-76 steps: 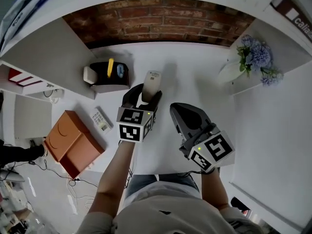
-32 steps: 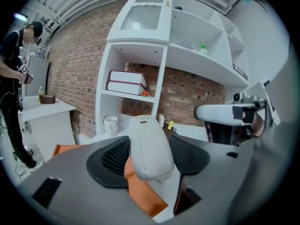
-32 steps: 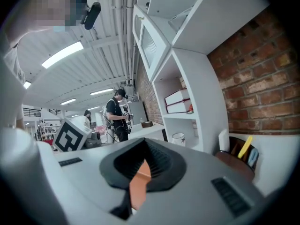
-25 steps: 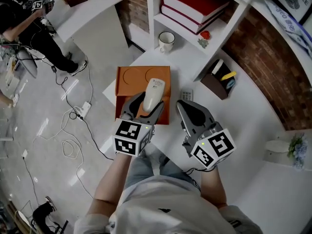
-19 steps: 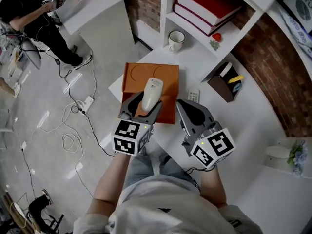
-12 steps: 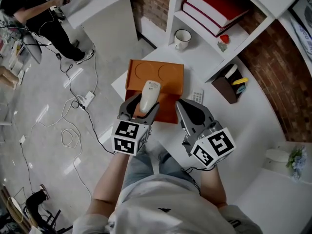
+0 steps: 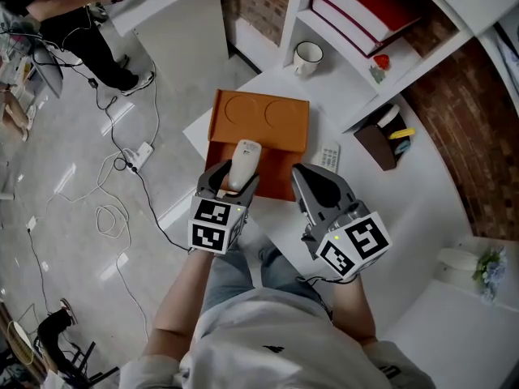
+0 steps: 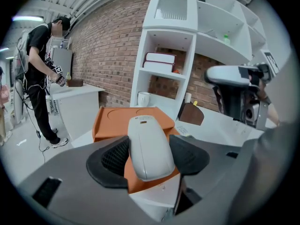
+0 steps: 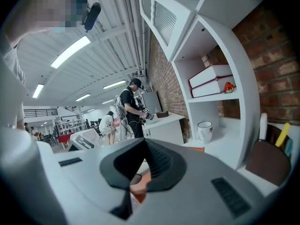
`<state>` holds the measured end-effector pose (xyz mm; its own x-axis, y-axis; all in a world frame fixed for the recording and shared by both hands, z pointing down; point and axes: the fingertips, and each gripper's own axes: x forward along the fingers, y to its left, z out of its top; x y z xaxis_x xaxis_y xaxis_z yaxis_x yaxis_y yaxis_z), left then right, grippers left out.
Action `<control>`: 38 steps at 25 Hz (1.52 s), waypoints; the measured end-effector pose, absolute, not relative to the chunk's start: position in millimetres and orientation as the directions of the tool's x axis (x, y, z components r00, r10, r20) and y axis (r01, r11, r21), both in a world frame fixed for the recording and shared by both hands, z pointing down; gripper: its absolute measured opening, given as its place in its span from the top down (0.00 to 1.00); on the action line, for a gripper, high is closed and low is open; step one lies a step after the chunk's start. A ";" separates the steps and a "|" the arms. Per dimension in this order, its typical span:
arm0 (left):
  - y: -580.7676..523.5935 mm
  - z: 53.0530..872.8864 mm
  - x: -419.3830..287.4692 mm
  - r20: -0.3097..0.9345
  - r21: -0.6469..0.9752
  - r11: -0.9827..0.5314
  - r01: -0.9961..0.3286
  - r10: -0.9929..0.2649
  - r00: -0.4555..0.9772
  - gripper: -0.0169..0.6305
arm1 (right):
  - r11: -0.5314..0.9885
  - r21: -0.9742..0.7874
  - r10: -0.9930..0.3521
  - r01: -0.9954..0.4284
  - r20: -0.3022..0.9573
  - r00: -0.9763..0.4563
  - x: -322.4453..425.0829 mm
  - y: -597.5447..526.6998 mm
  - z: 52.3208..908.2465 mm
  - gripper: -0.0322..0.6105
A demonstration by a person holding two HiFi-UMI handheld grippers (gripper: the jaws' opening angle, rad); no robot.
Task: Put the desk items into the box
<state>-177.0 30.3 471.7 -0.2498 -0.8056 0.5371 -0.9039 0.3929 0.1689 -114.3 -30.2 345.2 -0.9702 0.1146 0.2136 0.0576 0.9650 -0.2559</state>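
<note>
My left gripper (image 7: 233, 178) is shut on a long white-grey device (image 7: 242, 161), which juts forward between the dark pads (image 8: 114, 156). The device (image 8: 147, 146) hangs over the near edge of the open orange box (image 7: 261, 158), whose lid (image 7: 261, 117) with two round dents lies flat behind it. In the left gripper view the orange box (image 8: 117, 121) lies just past the device. My right gripper (image 7: 317, 186) hovers to the right of the box, shut with nothing in it; its jaws (image 9: 138, 168) meet in the right gripper view.
A small keypad remote (image 7: 327, 157) lies on the white desk (image 7: 389, 209) right of the box. A brown pen holder (image 7: 379, 143), a mug (image 7: 308, 55) and red books (image 7: 365, 8) sit on the shelves behind. A person (image 8: 41, 69) stands at the far left; cables and a power strip (image 7: 139, 154) cross the floor.
My left gripper has sunk and drawn nearer to me with the device still in it, now at the box's near edge. The right gripper has stayed shut and barely shifted.
</note>
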 end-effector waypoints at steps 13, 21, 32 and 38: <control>30.4 513.4 -171.8 0.621 0.187 0.381 -0.906 -0.760 -0.191 0.54 | 0.965 -0.259 0.096 0.033 0.235 -0.967 -106.4 -32.2 355.4 0.94; 25.9 517.8 -170.7 0.643 0.164 0.349 -0.923 -0.747 -0.168 0.54 | 0.964 -0.264 0.098 0.033 0.236 -0.967 -105.8 -31.7 355.1 0.94; 26.4 514.6 -173.4 0.623 0.172 0.364 -0.915 -0.760 -0.184 0.57 | 0.962 -0.273 0.089 0.026 0.223 -0.971 -104.8 -37.1 352.7 0.94; 27.4 501.3 -180.0 0.602 0.147 0.376 -0.915 -0.768 -0.219 0.74 | 0.958 -0.285 0.081 0.018 0.212 -0.974 -105.3 -35.8 349.7 0.93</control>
<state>-180.0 27.4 501.3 -0.2186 -0.7676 0.6025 -0.9147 0.3762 0.1474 -105.3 -35.8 349.7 -0.9738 0.0814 0.2124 0.0179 0.9583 -0.2850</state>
